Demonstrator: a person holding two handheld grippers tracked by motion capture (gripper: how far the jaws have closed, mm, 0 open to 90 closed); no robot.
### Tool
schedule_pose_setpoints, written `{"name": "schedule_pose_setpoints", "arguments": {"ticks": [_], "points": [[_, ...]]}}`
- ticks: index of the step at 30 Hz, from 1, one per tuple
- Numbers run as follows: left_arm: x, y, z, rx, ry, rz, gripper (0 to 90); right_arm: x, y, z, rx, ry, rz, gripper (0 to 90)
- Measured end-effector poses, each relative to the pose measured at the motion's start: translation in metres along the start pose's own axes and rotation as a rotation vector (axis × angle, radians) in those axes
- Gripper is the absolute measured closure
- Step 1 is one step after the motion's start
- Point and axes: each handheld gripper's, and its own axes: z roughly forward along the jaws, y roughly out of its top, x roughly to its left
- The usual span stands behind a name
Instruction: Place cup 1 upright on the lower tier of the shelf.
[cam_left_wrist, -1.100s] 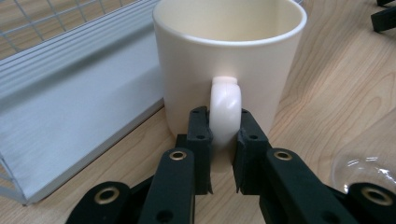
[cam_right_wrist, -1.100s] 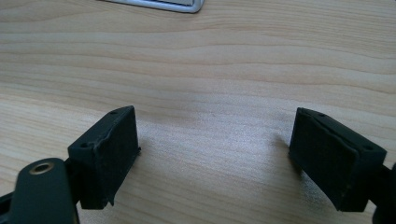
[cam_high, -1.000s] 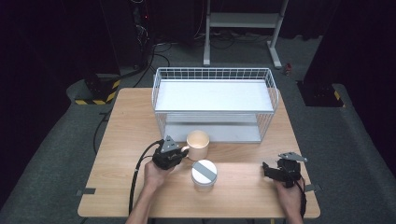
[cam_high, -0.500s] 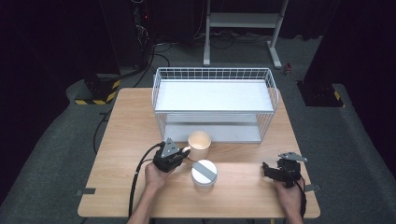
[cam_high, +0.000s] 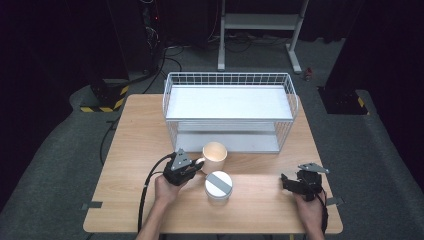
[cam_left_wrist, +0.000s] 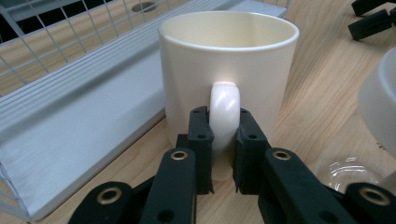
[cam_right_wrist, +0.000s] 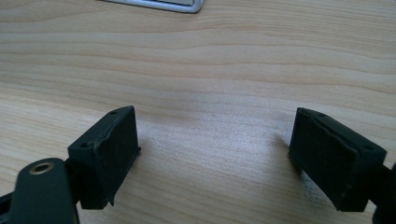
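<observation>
From my left gripper (cam_left_wrist: 223, 154) view I can see both black jaws pressed against the handle (cam_left_wrist: 225, 122) of the cream mug (cam_left_wrist: 228, 70), one on each side, so that gripper is clamped on the handle. The high view cannot show that contact; there the left gripper (cam_high: 192, 167) simply sits against the mug (cam_high: 215, 154). What the high view gives me instead is the layout: the mug stands upright on the wooden table (cam_high: 140, 140), just in front of the white wire rack (cam_high: 229, 107), with a white jar with a grey lid (cam_high: 218, 185) close beside it toward me. In the left gripper view that jar is only a pale curve at the right edge (cam_left_wrist: 379, 107).

My right gripper (cam_right_wrist: 215, 154) view shows its jaws spread wide with bare table between them. From above, the right gripper (cam_high: 292, 184) rests near the table's right front corner, well apart from the mug.
</observation>
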Motion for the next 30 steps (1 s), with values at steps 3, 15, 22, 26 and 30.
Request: {"name": "schedule_pose_setpoints", "arguments": {"ticks": [3,15,22,26,30], "points": [[0.002,0.001,-0.003,-0.016,0.002,-0.009,80.0,0.0,0.0,0.0,0.0,0.0,0.0,15.3],[0.011,0.007,-0.005,-0.049,0.052,-0.041,79.9,0.0,0.0,0.0,-0.001,0.0,-0.003,15.2],[0.015,0.018,0.003,-0.05,0.123,-0.049,79.9,0.0,0.0,0.0,-0.001,0.0,-0.003,15.2],[0.018,0.019,0.007,-0.051,0.149,-0.062,79.9,0.0,0.0,0.0,-0.001,0.0,-0.003,15.3],[0.021,0.019,0.012,-0.04,0.169,-0.073,79.9,0.0,0.0,0.0,-0.001,0.0,-0.003,15.3]]}}
